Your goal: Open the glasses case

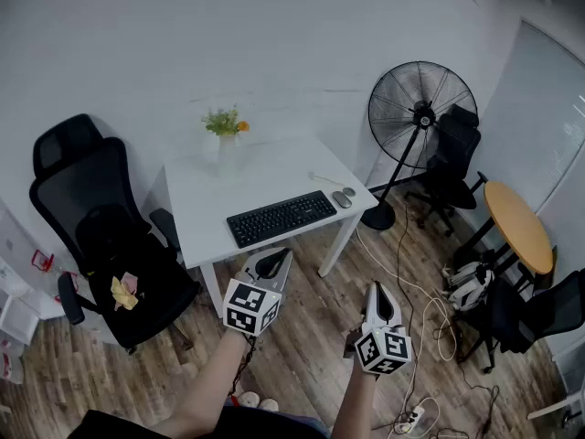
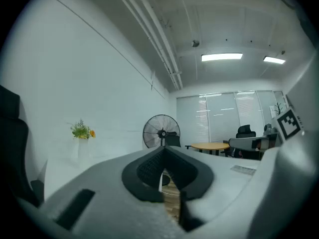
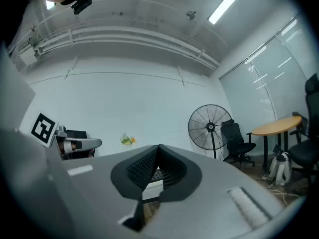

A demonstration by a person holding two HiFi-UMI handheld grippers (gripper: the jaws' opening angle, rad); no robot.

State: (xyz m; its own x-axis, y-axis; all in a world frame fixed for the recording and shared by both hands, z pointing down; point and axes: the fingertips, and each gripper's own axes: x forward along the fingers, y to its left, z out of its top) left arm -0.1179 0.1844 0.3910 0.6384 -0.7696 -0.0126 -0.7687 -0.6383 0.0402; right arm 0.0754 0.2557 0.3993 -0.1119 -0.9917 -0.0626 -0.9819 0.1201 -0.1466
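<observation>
Above the wooden floor (image 1: 311, 337), just short of the white counter (image 1: 265, 176), both grippers are held level. On the left gripper (image 1: 273, 262) the fingers are pressed together with nothing between them. On the right gripper (image 1: 377, 294) they likewise meet at the tips, empty. A black keyboard (image 1: 281, 218) lies on the counter. At its right end sits a small grey object (image 1: 341, 198), too small to tell whether it is the glasses case. A vase of flowers (image 1: 225, 140) stands near the far edge.
</observation>
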